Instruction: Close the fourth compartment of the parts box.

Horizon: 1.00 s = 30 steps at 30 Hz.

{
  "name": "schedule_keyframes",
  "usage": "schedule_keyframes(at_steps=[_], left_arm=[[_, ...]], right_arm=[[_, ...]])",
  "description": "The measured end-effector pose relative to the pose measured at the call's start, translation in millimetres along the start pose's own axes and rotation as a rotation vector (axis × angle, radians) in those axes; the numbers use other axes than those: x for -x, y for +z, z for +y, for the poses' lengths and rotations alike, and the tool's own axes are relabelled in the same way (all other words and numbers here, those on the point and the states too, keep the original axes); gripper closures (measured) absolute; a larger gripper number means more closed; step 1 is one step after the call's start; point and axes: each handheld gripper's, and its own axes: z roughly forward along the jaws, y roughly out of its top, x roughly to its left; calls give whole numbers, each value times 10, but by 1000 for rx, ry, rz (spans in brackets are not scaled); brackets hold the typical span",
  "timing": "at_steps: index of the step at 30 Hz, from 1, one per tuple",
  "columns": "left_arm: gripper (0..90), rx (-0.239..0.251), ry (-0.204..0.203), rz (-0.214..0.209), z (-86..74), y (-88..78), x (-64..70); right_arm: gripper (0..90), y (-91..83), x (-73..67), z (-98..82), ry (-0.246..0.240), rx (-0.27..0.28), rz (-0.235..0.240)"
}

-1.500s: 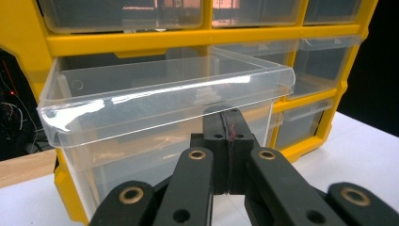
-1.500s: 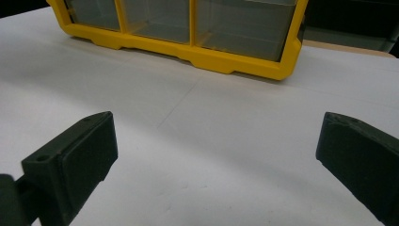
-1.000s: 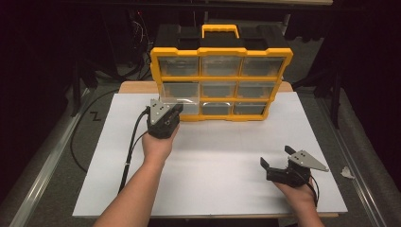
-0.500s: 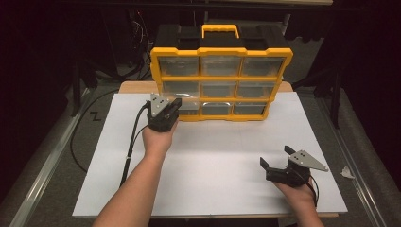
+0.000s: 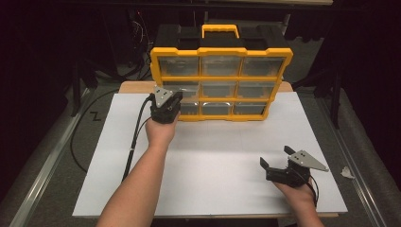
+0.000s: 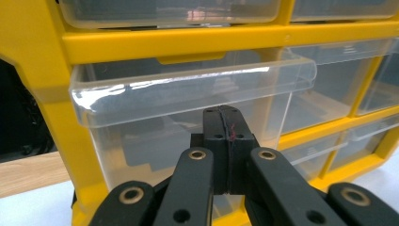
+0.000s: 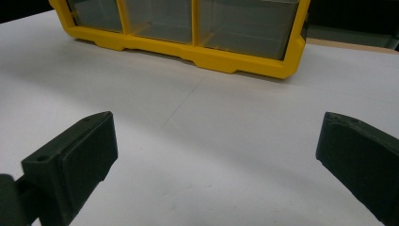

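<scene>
pulling clear drawer (image 6: 188,101) from yellow organizer (image 5: 220,78), middle row, left column, at table's far edge. left gripper (image 6: 225,141) jaws pressed together, tips just under drawer's front lip, nothing clamped. right gripper (image 7: 211,155) wide open, empty, resting near. drawer likely light, thin, slippery plastic; hook lip, pull straight.

A drawer cabinet (image 5: 221,75) stood upright at the far middle of the table (image 5: 227,184). The left gripper (image 5: 166,108) was at the cabinet's near left corner, its tips just before the pulled-out drawer (image 6: 188,94) in the left column. The right gripper (image 5: 279,168) lay near the table's near right corner, well apart from the cabinet.
</scene>
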Motion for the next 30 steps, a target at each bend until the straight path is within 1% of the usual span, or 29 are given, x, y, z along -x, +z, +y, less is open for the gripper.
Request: schedule_keyframes(at_steps=[3,10,16,21,24,26,27,30], left_arm=[[898,-12,4,14,12,65,-8],[898,-31,1,29,29,181,-7],[898,-50,-25,55,6,231,-41],[898,-50,-25,59,2,237,-39],[897,-59,-33,45,-7,228,-29],[896,-63,-33,23,-37,197,-5],[896,-55,-36,11,-68,171,19],[895,-51,-16,-19,-156,65,92]], right_arm=[[7,0,3,3,1,3,0],[7,-5,5,4,3,5,3],[6,-6,21,-1,15,6,2],[7,-10,35,-5,18,11,3],[7,2,38,-6,20,9,3],[7,9,29,-5,18,7,5],[7,9,29,-5,18,7,5],[7,16,24,-6,19,8,11]])
